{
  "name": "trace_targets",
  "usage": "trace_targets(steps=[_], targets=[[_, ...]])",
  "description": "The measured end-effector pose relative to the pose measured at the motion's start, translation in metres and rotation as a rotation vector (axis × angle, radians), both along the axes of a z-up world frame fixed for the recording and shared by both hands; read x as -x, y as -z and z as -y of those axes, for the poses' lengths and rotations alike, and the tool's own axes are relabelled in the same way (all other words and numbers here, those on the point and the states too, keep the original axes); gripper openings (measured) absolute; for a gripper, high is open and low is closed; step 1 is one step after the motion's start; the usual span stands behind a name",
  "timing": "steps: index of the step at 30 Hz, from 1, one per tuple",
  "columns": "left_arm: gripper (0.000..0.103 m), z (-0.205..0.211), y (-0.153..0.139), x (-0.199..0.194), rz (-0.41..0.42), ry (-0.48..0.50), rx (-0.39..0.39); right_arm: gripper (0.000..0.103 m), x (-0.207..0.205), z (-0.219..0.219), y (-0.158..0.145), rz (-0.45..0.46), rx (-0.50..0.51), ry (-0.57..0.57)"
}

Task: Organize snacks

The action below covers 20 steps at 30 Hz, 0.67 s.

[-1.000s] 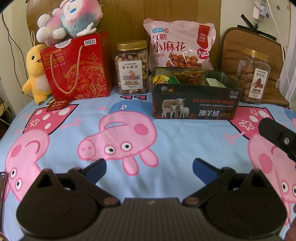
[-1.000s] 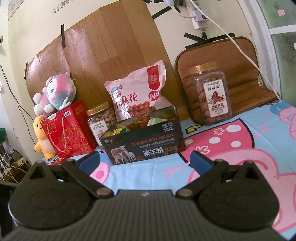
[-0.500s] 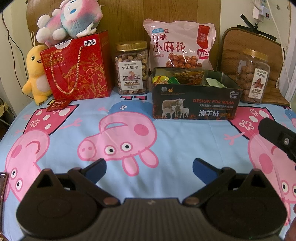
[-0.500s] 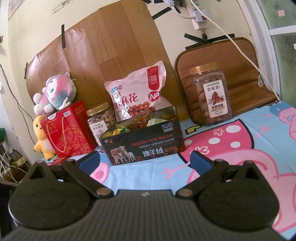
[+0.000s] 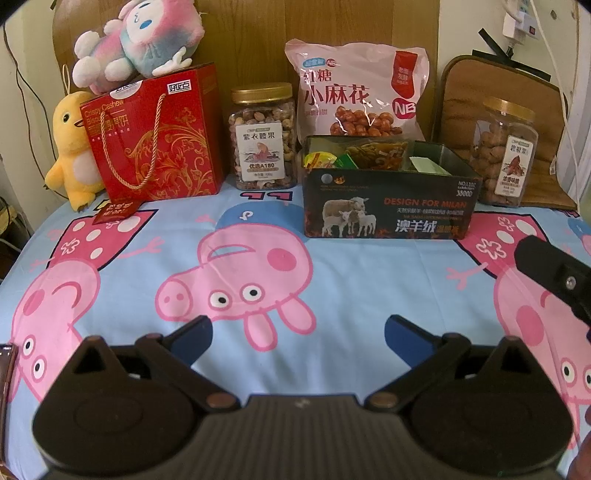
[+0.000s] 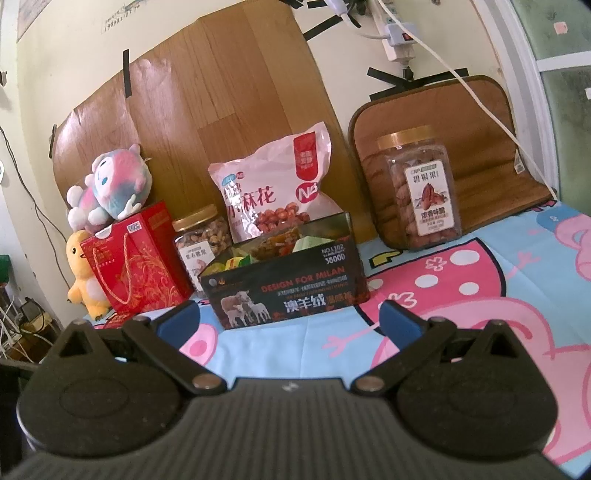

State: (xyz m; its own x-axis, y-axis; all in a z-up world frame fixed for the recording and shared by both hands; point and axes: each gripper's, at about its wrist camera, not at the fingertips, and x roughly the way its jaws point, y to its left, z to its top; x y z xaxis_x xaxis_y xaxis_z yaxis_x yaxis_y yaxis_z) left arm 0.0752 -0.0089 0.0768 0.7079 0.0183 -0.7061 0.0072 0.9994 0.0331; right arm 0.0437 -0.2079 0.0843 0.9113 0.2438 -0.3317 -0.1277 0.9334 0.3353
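Both grippers wide open, holding nothing, above the cartoon-pig sheet (image 5: 332,280).

The dark tin (image 5: 388,210) — sheep printed on its front, open-topped, small packets inside — sits ahead of the left gripper (image 5: 298,334) and right gripper (image 6: 288,319), just before the pink snack bag (image 5: 354,96), between two nut jars.

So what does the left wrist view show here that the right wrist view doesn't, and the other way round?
Only the left wrist view shows the open left gripper and the full pig print on the sheet. Only the right wrist view shows the open right gripper, the wall power strip and the window. Both share the dark tin of snacks, pink snack bag, two nut jars, red gift box and plush toys.
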Motion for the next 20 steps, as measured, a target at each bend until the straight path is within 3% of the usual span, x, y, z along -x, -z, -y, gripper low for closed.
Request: trace_targets(steps=[13,20], targets=[[0.103,0.0006,0.0016,-0.0016,-0.008,0.006,0.009,0.103,0.0005,-0.0007,0.0006,0.003,0.002,0.001],[0.103,0.0037,-0.0015,0.0024,0.017,0.056,0.035,0.103,-0.0003,-0.001,0.0001,0.006,0.008,-0.007]])
